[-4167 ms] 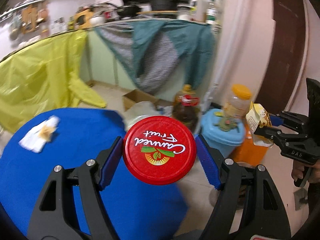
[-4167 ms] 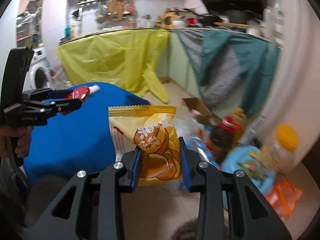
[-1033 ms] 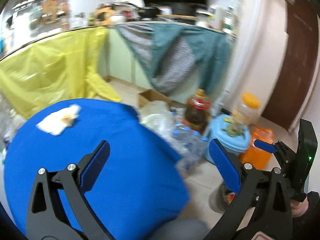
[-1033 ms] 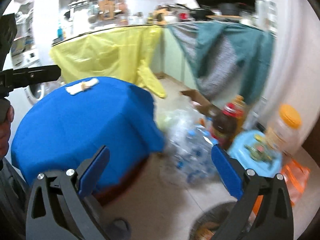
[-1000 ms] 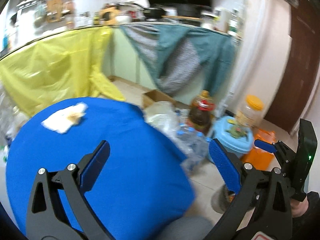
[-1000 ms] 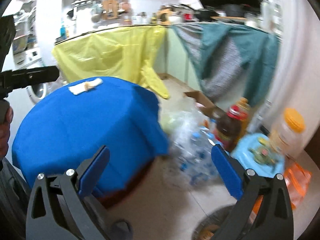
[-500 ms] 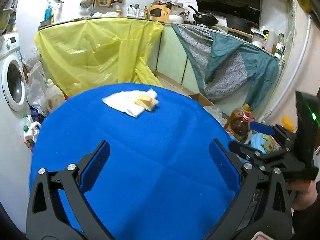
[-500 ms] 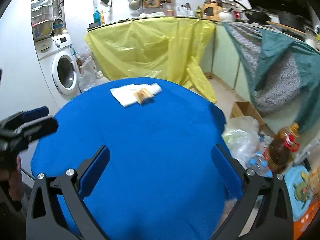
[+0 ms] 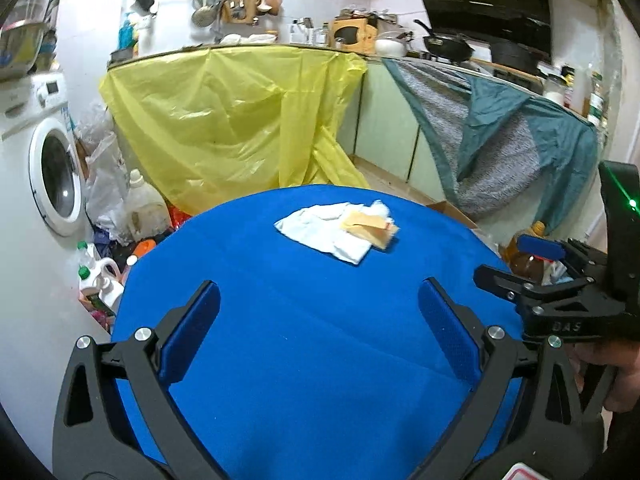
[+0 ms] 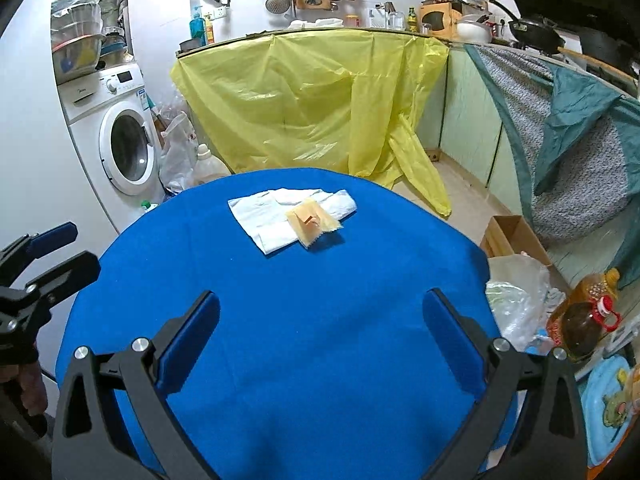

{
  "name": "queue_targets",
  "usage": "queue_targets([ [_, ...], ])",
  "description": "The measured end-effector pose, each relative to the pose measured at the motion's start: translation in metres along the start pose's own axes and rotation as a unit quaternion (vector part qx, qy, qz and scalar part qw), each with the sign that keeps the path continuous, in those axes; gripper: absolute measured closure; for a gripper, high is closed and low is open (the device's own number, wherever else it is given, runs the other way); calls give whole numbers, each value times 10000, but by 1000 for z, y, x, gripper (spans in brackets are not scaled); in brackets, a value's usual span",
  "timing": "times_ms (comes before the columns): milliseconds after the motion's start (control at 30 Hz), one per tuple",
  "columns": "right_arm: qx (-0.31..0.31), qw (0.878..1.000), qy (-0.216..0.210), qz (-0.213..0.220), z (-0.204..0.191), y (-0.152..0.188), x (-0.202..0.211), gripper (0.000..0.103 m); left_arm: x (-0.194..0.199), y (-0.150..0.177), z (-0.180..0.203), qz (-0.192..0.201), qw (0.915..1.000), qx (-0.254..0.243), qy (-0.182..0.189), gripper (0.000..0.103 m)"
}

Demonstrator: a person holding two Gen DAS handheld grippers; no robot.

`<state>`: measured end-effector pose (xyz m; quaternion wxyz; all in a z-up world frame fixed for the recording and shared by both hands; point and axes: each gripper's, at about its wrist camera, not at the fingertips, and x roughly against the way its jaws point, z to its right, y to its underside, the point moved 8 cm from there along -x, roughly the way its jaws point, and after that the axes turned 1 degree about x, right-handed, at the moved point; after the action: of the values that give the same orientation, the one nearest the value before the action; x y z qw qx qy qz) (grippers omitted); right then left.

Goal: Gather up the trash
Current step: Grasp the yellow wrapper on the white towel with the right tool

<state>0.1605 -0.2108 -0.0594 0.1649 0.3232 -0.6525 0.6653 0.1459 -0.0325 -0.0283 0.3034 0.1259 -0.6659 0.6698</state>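
A crumpled white tissue (image 9: 326,230) (image 10: 276,214) lies on the far part of the round blue table (image 9: 304,344) (image 10: 320,344). A small yellow wrapper (image 9: 370,227) (image 10: 311,220) rests on its right edge. My left gripper (image 9: 318,334) hovers open over the table's near half, with nothing between its blue pads. My right gripper (image 10: 320,336) is also open and empty, well short of the tissue. In the left wrist view the right gripper (image 9: 560,276) appears at the right edge, held by a hand. The left gripper (image 10: 40,264) shows at the left edge of the right wrist view.
A washing machine (image 10: 120,140) stands at the left with bags and bottles (image 9: 112,248) on the floor beside it. Yellow plastic sheeting (image 10: 312,104) drapes the far counter. At the right are a cardboard box (image 10: 512,236), an oil bottle (image 10: 584,320) and a plastic bag (image 10: 516,300).
The red lid and the yellow snack bag held 4.2 s ago are gone from both grippers, which now stand open. Both views have swung left from the floor clutter onto the table.
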Motion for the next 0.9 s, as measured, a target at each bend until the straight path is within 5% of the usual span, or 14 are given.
queue_targets([
  [433, 11, 9990, -369, -267, -5, -17, -71, 5, -74, 7, -27, -384, 9987, 262, -202, 8],
  [567, -69, 9980, -476, -402, -2, -26, -95, 23, -87, 2, -32, -446, 9978, 477, -78, 8],
  [833, -309, 9948, -709, -664, 4, -38, -137, 36, -105, 1, -45, -571, 9974, 413, -127, 8],
  [900, -468, 9927, -794, -773, 7, -38, -148, 48, -105, 1, -51, -596, 9968, 509, -124, 8],
])
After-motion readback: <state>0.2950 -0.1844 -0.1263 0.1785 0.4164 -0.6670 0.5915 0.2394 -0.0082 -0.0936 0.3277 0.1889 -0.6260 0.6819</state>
